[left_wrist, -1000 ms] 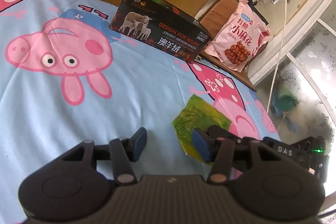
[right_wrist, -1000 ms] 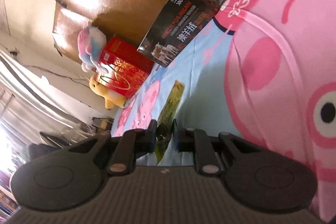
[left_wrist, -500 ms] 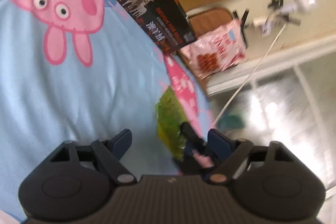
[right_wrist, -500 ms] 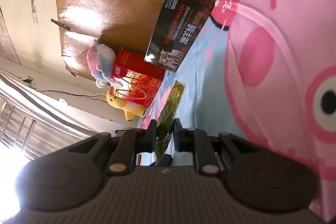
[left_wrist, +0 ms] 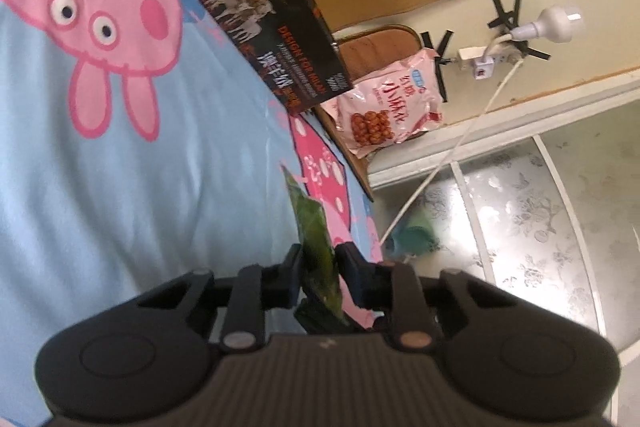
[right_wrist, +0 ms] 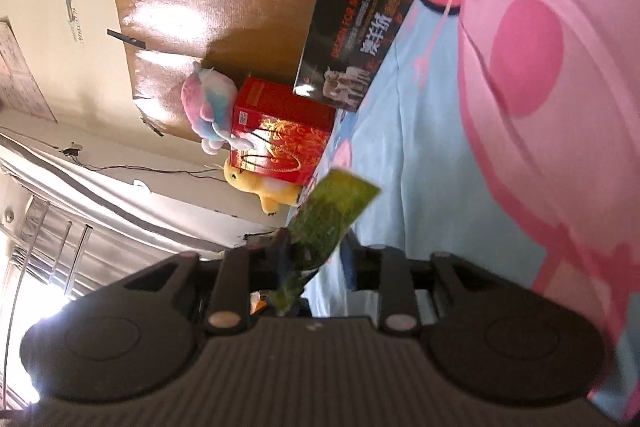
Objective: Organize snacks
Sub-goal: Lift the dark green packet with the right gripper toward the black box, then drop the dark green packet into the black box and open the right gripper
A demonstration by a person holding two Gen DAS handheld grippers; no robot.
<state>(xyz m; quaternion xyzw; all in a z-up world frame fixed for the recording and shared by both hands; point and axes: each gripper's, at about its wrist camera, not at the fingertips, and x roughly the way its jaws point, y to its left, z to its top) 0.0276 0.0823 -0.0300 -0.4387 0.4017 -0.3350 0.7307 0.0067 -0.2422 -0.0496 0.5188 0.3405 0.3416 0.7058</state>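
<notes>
Well short of the dark sheep-print box (left_wrist: pixel 276 27), above the pig-print sheet (left_wrist: pixel 120 179), my left gripper (left_wrist: pixel 318 267) clamps the green snack packet (left_wrist: pixel 316 243). My right gripper (right_wrist: pixel 316 255) is opening around the same packet; a thin edge-grip could let it slip or twist free.

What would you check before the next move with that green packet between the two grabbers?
1. Left gripper clamped on the green snack packet: ok.
2. Right gripper letting go: its jaws are opening, the packet between them; fully free: cannot tell.
3. Packet intact, not torn: cannot tell, blurred.
4. Bedsheet ahead bare: ok.
5. Black box well away from the packet: ok.
6. Pink snack bag off the bed, beside it: not ok if snacks belong together.
</notes>
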